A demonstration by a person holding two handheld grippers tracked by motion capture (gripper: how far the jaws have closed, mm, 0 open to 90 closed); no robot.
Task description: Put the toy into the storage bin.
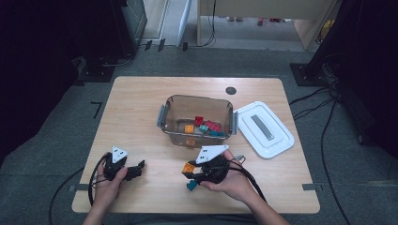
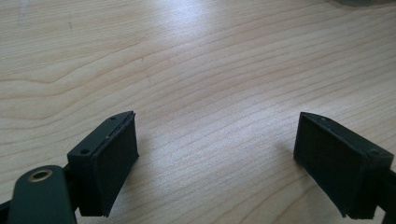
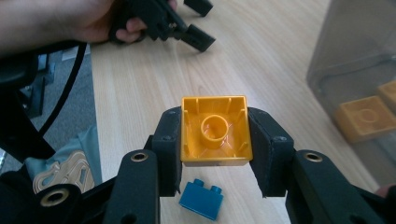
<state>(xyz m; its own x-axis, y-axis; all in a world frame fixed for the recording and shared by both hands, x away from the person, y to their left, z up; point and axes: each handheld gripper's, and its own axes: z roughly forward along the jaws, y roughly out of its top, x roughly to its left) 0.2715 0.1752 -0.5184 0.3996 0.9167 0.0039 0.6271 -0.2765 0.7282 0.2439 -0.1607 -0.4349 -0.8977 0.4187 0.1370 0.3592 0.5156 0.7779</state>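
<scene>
Right tongs pinch a square orange-yellow plastic building brick by two opposite sides; hollow underside faces the camera, round tube in the middle, thin ribs on inner walls. In the high view the same brick sits at the tip of the right tongs, held above the surface near its front edge. A small teal-blue plastic brick with two studs lies on the wood right below, apart from the jaws.

Left tongs spread wide, nothing between the pads, bare wood under them; in the high view they rest at front left, well apart from the right hand.

Surface: light wooden tabletop, visible grain. Mid-table stands a clear brownish plastic box with grey side clips, holding several red, teal and orange bricks. Just right of it lies a white rectangular lid with a grey handle strip.

Room: grey carpet floor, black cables trailing right, dark equipment at both sides, pale furniture legs at the back.
</scene>
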